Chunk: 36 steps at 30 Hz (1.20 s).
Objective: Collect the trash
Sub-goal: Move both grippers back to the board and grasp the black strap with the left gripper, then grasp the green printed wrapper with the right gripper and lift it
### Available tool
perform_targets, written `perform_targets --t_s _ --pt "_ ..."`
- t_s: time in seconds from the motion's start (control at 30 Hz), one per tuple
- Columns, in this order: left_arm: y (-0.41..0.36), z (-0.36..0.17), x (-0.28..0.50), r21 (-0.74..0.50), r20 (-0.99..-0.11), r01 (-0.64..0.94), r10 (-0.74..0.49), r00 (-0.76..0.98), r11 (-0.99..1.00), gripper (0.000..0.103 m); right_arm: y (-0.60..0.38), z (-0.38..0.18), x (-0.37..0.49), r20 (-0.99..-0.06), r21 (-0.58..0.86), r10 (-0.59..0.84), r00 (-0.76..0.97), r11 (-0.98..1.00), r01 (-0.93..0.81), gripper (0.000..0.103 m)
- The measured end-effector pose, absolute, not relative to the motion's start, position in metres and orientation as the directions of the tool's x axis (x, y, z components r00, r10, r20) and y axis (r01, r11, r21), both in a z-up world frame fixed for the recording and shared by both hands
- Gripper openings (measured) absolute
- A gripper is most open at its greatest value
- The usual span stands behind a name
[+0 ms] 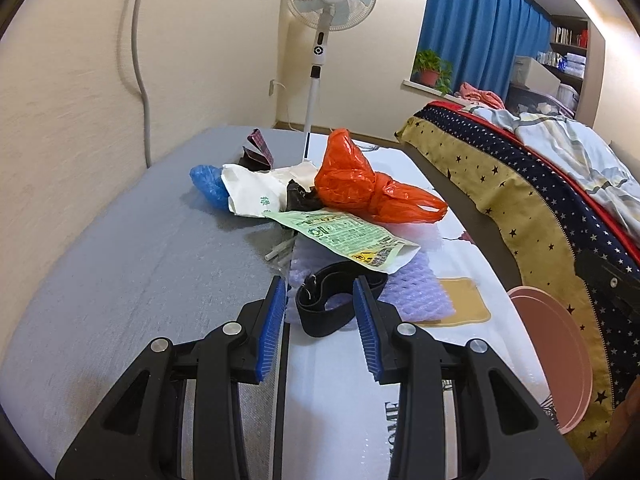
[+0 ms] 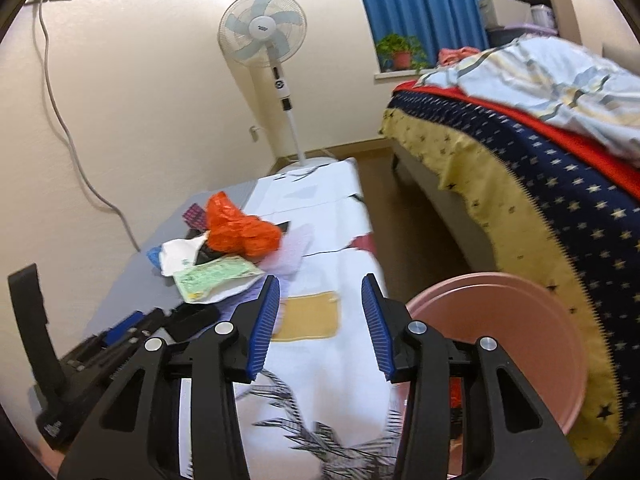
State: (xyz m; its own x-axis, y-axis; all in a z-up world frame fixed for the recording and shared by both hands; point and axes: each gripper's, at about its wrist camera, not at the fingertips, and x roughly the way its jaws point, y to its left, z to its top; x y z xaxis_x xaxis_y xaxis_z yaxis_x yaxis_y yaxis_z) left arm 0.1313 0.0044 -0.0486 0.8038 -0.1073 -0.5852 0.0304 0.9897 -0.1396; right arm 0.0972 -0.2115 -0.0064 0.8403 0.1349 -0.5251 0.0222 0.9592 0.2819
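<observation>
A heap of trash lies on the low table [image 1: 120, 280]: an orange plastic bag [image 1: 360, 184], a white paper bag [image 1: 252, 192], a blue plastic piece [image 1: 208, 186], a green printed packet [image 1: 344, 240], purple bubble wrap [image 1: 416, 292] and a black band [image 1: 332, 304]. My left gripper [image 1: 320, 292] is open, its fingertips on either side of the black band. My right gripper [image 2: 320, 292] is open and empty above the white cloth [image 2: 332, 360], with the pink bin [image 2: 500, 340] just to its right. The orange bag [image 2: 240, 232] and green packet [image 2: 212, 276] lie ahead to its left.
The pink bin [image 1: 556, 360] stands on the floor between table and bed [image 1: 540, 184]. A standing fan [image 1: 328, 40] is behind the table by the wall. The left gripper's body [image 2: 80, 360] shows at the right wrist view's left edge.
</observation>
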Motion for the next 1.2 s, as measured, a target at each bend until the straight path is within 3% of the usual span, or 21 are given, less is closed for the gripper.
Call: perform_targets --t_s 0.4,0.47,0.53,0.63,0.83,1.13,1.2 --pt "0.008 -0.064 0.157 -0.166 -0.654 0.026 -0.130 0.745 0.986 0.035 -0.182 -0.021 0.131 -0.524 0.353 0.243 0.816 0.934 -0.052 0.039" --pt "0.008 -0.067 0.161 -0.166 -0.674 0.022 -0.130 0.727 0.986 0.031 -0.176 -0.025 0.138 -0.531 0.372 0.269 0.804 0.926 -0.065 0.039" --pt "0.010 -0.069 0.162 -0.180 -0.683 0.020 -0.139 0.717 0.984 0.016 -0.169 -0.030 0.144 -0.535 0.386 0.295 0.791 0.919 -0.081 0.039" --pt "0.012 -0.069 0.161 -0.166 -0.687 0.018 -0.128 0.715 0.986 0.010 -0.157 -0.036 0.151 -0.542 0.389 0.315 0.779 0.916 -0.100 0.039" --pt "0.034 -0.066 0.156 -0.124 -0.684 -0.090 -0.020 0.729 0.988 0.009 -0.136 -0.045 0.166 -0.553 0.408 0.352 0.755 0.905 -0.123 0.039" --pt "0.043 -0.065 0.159 -0.137 -0.682 -0.121 -0.005 0.732 0.983 0.009 -0.119 -0.067 0.188 -0.597 0.445 0.380 0.707 0.890 -0.103 0.039" --pt "0.044 -0.066 0.160 -0.140 -0.682 -0.122 -0.006 0.731 0.983 0.009 -0.117 -0.068 0.191 -0.604 0.443 0.377 0.702 0.891 -0.098 0.031"
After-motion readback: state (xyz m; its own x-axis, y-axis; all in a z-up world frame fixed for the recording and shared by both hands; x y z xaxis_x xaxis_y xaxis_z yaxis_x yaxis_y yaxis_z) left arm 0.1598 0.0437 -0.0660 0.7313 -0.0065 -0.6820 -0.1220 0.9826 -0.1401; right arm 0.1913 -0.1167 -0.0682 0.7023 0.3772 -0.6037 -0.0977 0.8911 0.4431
